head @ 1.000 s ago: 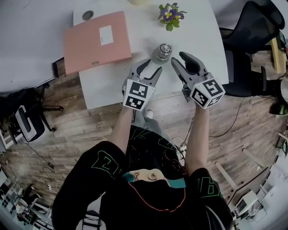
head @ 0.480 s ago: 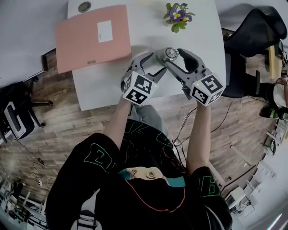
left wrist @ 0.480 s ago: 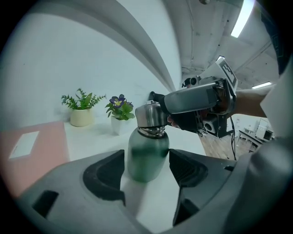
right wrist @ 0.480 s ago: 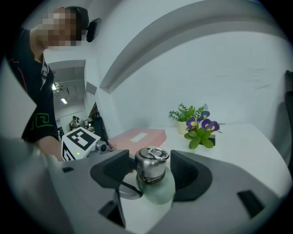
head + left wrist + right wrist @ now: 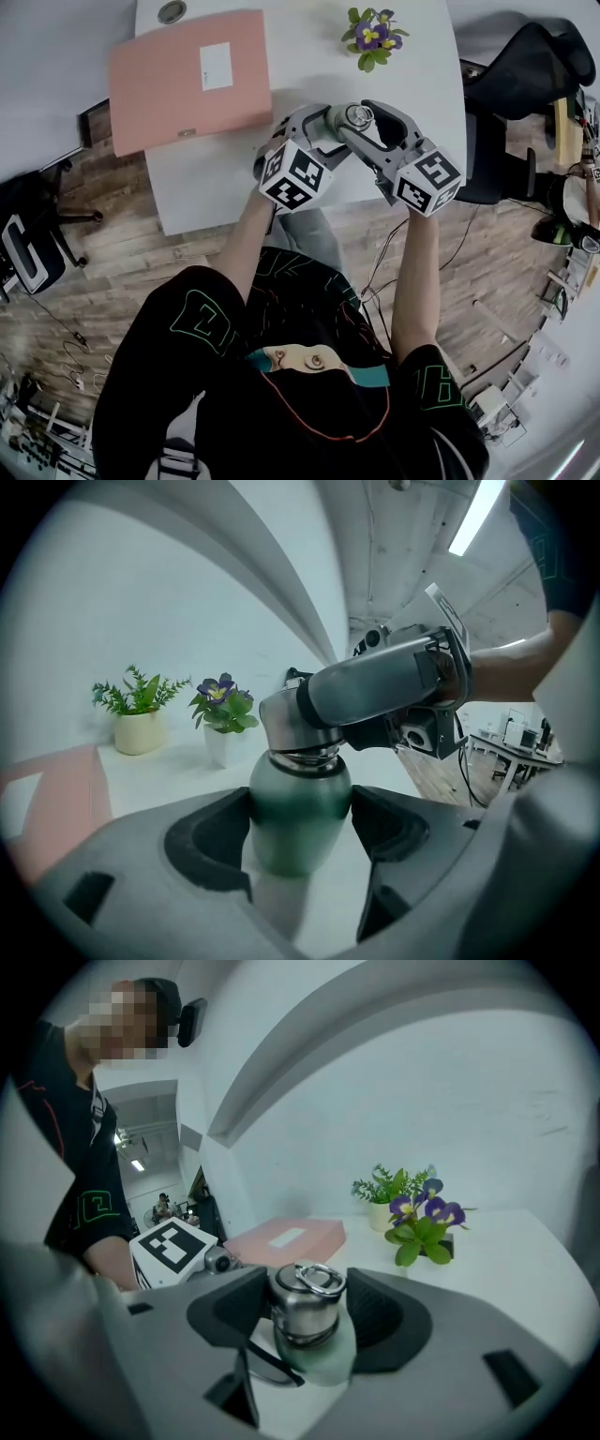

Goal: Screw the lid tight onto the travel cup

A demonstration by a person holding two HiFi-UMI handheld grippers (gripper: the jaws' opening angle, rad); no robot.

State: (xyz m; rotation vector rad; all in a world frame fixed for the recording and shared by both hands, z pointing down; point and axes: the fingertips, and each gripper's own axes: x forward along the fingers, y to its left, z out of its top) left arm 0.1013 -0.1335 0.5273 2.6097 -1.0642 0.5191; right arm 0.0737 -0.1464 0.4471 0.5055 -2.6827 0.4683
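A green travel cup (image 5: 300,808) stands upright on the white table (image 5: 216,178), its steel lid (image 5: 305,1302) with a ring on top. My left gripper (image 5: 330,122) reaches in from the left. Its jaws have just been opening and stand on either side of the cup's green body (image 5: 323,1365), with no clear press on it. My right gripper (image 5: 362,116) comes from the right, higher up. Its jaws have just been closing a little and sit round the lid (image 5: 356,114), with thin gaps still showing. In the left gripper view the right gripper's finger (image 5: 375,691) crosses the lid.
A pink folder (image 5: 192,80) lies at the table's back left, with a small round disc (image 5: 172,11) behind it. A potted purple flower (image 5: 370,36) stands just behind the cup, and a second potted plant (image 5: 141,724) beside it. The table's near edge is under my wrists. A black chair (image 5: 525,56) stands at the right.
Both grippers have come forward and down to the cup. Their jaws, beside it a second ago, have widened and now straddle it, the left at the body and the right at the lid.
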